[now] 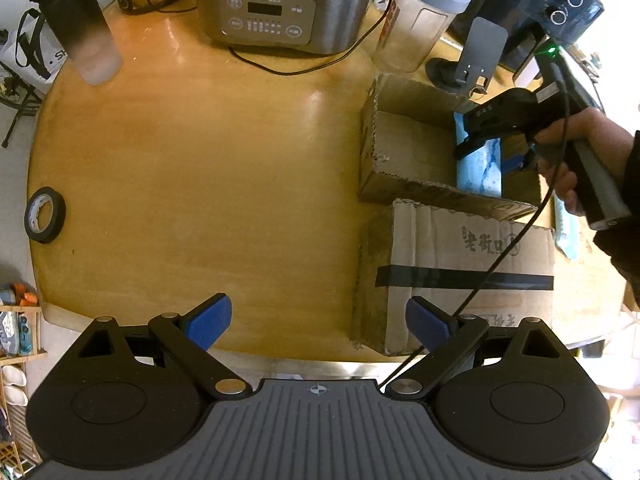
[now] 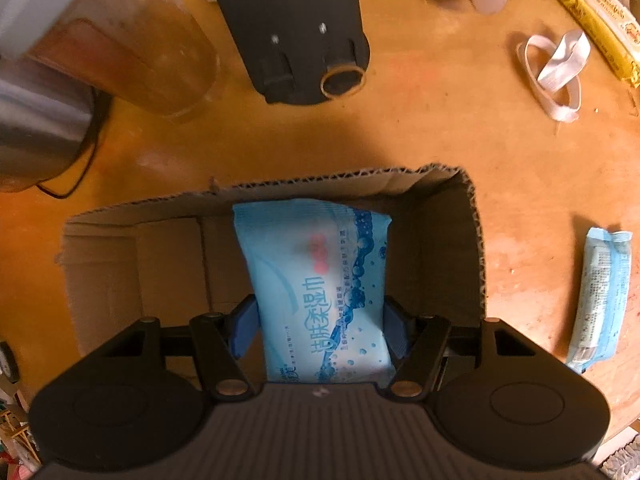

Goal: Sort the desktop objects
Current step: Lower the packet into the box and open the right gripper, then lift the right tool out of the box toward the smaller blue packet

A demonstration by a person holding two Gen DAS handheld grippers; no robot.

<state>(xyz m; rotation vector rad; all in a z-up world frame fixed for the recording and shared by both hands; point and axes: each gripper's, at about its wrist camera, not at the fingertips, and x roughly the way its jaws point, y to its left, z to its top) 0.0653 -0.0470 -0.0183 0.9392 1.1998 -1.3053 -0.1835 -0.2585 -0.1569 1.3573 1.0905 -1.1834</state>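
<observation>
Risks snagging the pale-blue soft wet-wipe pack (image 2: 316,292), pinched by the right gripper (image 2: 320,328), on the open brown cardboard box (image 2: 476,240) rim; left gripper (image 1: 318,324) gaping, empty.

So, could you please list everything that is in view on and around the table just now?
wet-wipe pack: 1, light blue, held over the open cardboard box
open cardboard box: 1, brown, right part of the table
closed cardboard box: 1, brown with black tape, near edge
tape roll: 1, black, left edge
rice cooker: 1, silver, far side
shaker bottles: 2, one clear, one dark-to-frosted
stand: 1, black, beyond the open box
small blue packet: 1, right of the box
yellow packet: 1, far right
white strap: 1, looped, far right
table: 1, wooden
left gripper: open, empty
right gripper: shut on the pack
person's hand: 1, holding the right gripper
</observation>
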